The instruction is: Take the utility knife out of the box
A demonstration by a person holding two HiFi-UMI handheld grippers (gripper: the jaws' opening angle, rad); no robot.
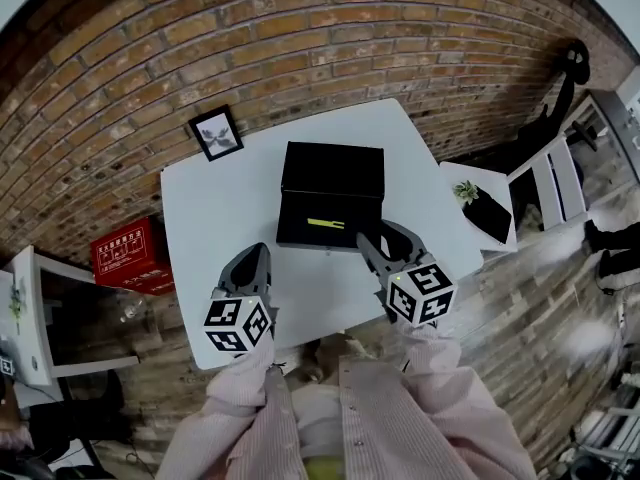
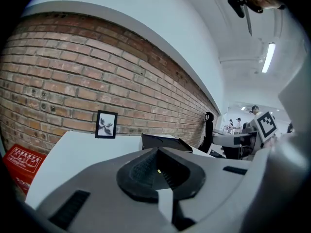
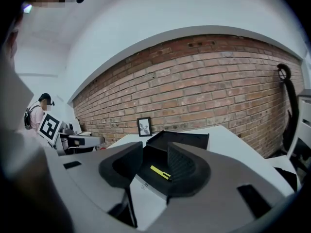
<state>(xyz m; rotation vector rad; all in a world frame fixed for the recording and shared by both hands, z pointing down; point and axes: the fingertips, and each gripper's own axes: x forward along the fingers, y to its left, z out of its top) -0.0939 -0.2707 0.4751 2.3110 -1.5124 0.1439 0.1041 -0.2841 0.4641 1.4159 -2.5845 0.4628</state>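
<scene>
A black box (image 1: 331,194) lies open on the white table (image 1: 215,218), its lid laid back toward the brick wall. Inside it rests a slim yellow utility knife (image 1: 326,224), also visible in the right gripper view (image 3: 160,172) between the jaws. My right gripper (image 1: 385,243) hovers just before the box's front right corner, open and empty (image 3: 155,157). My left gripper (image 1: 250,261) hangs over the table left of the box and nearer to me, its jaws shut with nothing in them (image 2: 156,166). The box (image 2: 163,141) shows beyond its tips.
A small framed picture (image 1: 217,133) leans against the brick wall at the table's back left. A red box (image 1: 130,253) sits on the floor to the left. To the right stand a low side table with a plant (image 1: 480,208) and a white chair (image 1: 555,183).
</scene>
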